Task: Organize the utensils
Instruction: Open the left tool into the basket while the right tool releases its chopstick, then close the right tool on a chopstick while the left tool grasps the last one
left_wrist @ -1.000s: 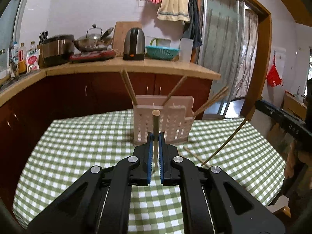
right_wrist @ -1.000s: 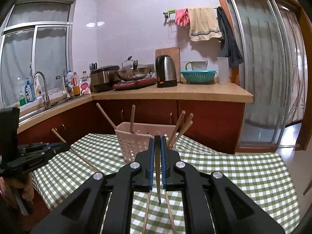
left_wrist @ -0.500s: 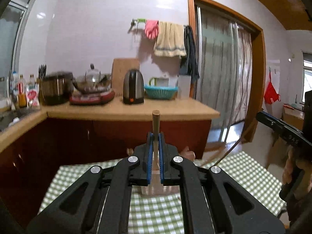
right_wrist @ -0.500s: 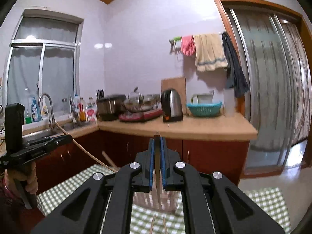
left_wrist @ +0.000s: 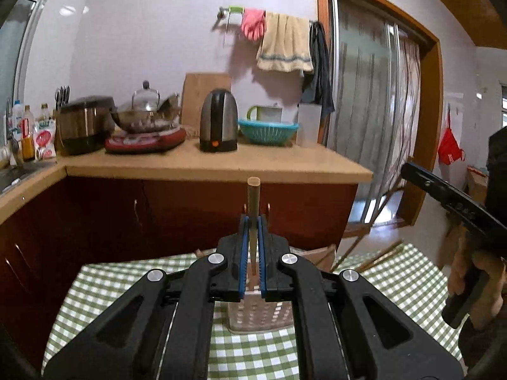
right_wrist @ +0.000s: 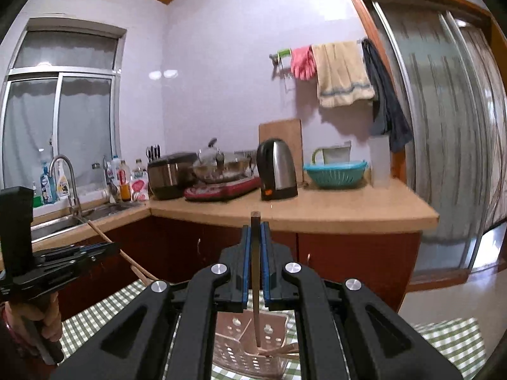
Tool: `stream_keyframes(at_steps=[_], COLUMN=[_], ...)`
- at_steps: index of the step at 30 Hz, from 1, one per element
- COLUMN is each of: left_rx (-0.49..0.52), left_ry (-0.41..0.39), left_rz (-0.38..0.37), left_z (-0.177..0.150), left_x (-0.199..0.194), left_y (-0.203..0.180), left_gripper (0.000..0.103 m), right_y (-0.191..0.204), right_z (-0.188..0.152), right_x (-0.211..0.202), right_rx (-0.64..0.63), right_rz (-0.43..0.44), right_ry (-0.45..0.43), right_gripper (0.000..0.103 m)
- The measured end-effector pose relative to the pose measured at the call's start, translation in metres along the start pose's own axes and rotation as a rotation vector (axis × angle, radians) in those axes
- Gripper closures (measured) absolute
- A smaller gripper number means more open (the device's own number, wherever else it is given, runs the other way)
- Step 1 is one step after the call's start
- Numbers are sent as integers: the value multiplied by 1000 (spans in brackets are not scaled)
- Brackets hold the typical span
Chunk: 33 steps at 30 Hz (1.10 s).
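My left gripper [left_wrist: 252, 221] is shut on a wooden chopstick [left_wrist: 253, 199] held upright above the pale perforated utensil basket [left_wrist: 259, 313] on the green checked table. My right gripper [right_wrist: 255, 231] is shut on a second chopstick [right_wrist: 255, 272] whose lower end points down into the same basket [right_wrist: 250, 351], where several chopsticks lie. The right gripper [left_wrist: 450, 196] also shows in the left wrist view at the far right. The left gripper [right_wrist: 63, 259] also shows at the far left of the right wrist view, with its chopstick [right_wrist: 107, 240] slanting through it.
Behind the table [left_wrist: 396, 281] is a wooden counter [left_wrist: 221, 164] with a kettle [left_wrist: 218, 126], a teal colander [left_wrist: 267, 129], a wok and a rice cooker. The sink [right_wrist: 73, 215] is at left. More chopsticks [left_wrist: 380, 255] lean at the basket's right side.
Both grippers have risen and tilted up from the table, each keeping its chopstick. They now hover over the basket, which has dropped low in both views.
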<state>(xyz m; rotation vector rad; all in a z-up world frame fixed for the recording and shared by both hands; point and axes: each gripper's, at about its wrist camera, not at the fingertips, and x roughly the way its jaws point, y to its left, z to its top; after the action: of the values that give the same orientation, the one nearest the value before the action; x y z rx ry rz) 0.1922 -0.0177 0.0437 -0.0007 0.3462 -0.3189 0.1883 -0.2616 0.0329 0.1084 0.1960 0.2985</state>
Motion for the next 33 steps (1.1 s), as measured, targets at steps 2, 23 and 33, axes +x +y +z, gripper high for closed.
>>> stream_keyframes(at_steps=[2,23,33], left_rx=[-5,26,-22], left_ry=[29,120,186], left_rz=[-5,16,51], left_z=[-6,-50,-115], left_x=[6,-4,-38], left_y=[2,-15,-42], left_gripper=[97,43,38], right_y=[-1,-2,-6], right_z=[-7,-43,-125], right_x=[7,-40,-92], right_rx=[4,-17,-15], right_rz=[-3,-55,-106], right_ry=[17,47,180], right_gripper=[96,51,51])
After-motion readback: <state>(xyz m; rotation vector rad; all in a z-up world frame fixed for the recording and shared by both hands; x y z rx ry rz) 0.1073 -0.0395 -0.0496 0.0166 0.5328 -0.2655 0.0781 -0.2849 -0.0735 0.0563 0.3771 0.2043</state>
